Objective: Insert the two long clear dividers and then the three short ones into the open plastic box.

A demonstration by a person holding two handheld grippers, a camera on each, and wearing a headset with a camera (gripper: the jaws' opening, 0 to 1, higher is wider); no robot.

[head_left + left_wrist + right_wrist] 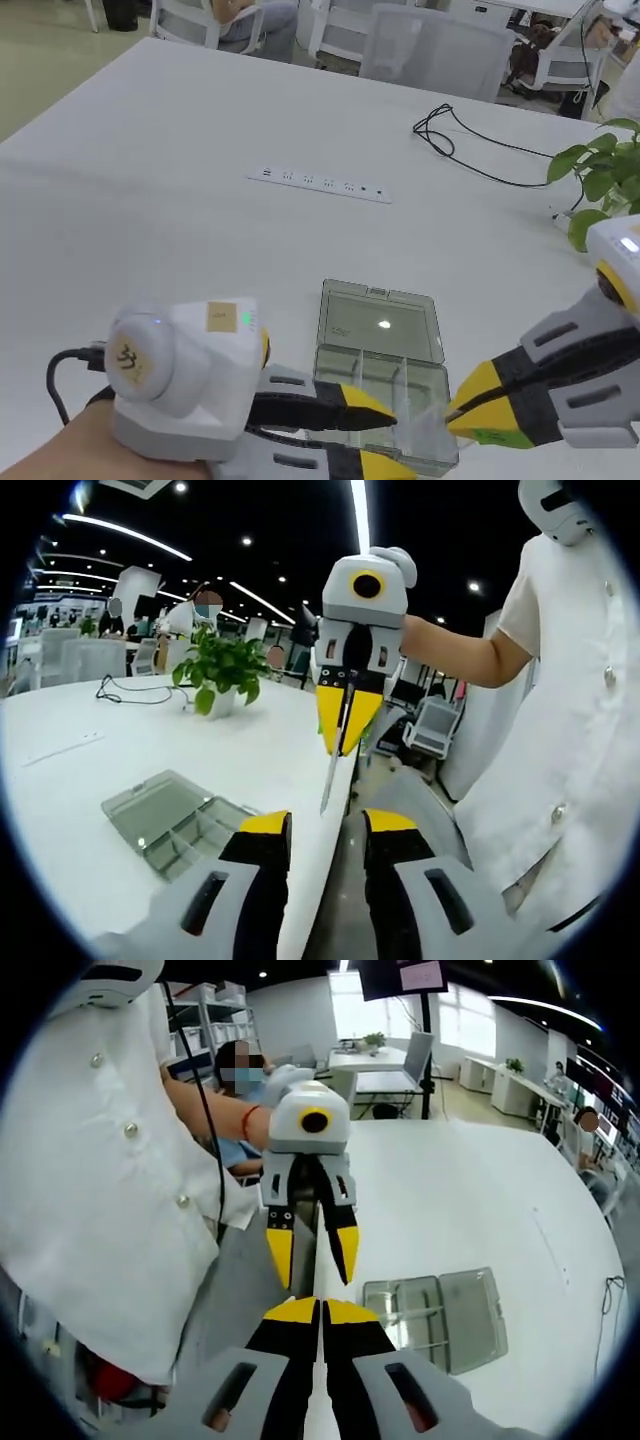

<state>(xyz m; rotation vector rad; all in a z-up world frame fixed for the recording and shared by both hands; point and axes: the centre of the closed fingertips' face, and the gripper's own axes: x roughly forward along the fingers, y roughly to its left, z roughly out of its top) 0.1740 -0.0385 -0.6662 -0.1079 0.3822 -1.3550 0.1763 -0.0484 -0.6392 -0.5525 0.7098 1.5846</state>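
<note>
The open clear plastic box (pixel 335 362) lies on the white table near its front edge, lid folded back, with clear dividers standing inside it. My right gripper (pixel 462 415) hovers over the box's near right corner, shut on a thin clear divider (pixel 333 765) that hangs from its yellow tips. In the right gripper view its jaws (pixel 321 1310) are pressed together. My left gripper (pixel 390 438) faces it from the left, open with nothing between its fingers (pixel 265 825). The two grippers point at each other a short way apart. In both gripper views the box (pixel 170 820) (pixel 440 1320) lies off to one side.
A white power strip (pixel 318 185) lies mid-table, with a black cable (pixel 450 135) at the far right. A potted plant (pixel 600 170) stands at the right edge. Chairs line the far side. The table edge and the person's white-clothed body (pixel 110 1190) are close behind the grippers.
</note>
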